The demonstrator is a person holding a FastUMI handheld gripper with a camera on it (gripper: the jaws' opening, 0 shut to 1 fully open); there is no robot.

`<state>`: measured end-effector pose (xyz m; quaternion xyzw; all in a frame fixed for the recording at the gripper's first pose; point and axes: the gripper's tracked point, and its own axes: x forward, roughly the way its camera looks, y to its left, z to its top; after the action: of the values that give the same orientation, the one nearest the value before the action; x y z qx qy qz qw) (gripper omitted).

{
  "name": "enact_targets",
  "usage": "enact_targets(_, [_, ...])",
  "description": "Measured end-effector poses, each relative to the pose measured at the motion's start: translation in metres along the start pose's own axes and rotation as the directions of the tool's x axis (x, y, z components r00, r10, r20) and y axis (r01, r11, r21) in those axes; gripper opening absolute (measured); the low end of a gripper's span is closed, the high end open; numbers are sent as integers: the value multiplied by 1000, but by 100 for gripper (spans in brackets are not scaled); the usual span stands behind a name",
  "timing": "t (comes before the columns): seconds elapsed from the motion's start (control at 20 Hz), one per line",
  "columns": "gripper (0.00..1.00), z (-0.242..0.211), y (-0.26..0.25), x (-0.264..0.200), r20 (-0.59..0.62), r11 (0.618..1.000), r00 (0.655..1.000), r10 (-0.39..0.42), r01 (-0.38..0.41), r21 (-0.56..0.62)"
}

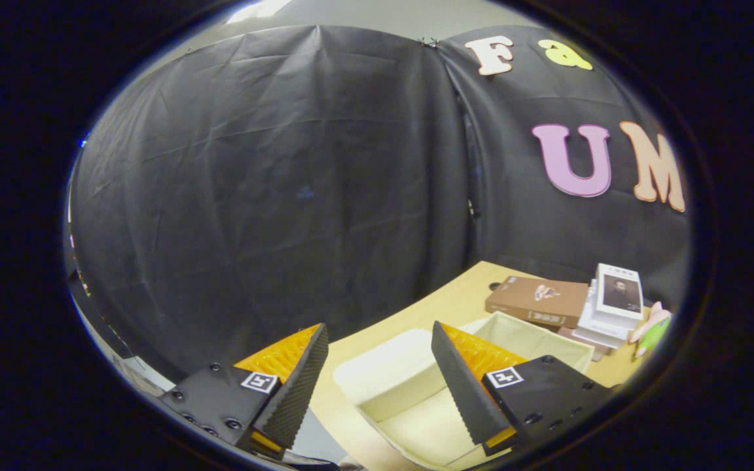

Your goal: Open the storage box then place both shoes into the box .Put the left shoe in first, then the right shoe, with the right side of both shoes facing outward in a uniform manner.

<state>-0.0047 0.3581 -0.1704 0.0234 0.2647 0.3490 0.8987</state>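
Cream fabric storage box (416, 392) sits open on the tan wooden surface (429, 307), under the empty, spread-apart tongs (377, 373).

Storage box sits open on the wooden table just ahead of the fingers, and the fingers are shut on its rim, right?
Not quite. The gripper view shows the storage box open on the wooden table, but the gripper is open: its fingers stand apart over the box, gripping nothing.

Gripper (377, 373) hanging up in the air, fingers apart

Both fingers (298, 386) are spread wide with nothing pinched between them, ridged inner faces turned toward each other, tips pointing forward and tilted a bit.
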Motion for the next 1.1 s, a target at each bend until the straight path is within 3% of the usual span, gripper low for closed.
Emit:
enact_targets(0.55, [99,-5,-134,-89,34,960,959,-281,281,12])
enact_targets(1.1, [99,-67,-245,-183,-57,862,864,-500,503,67])
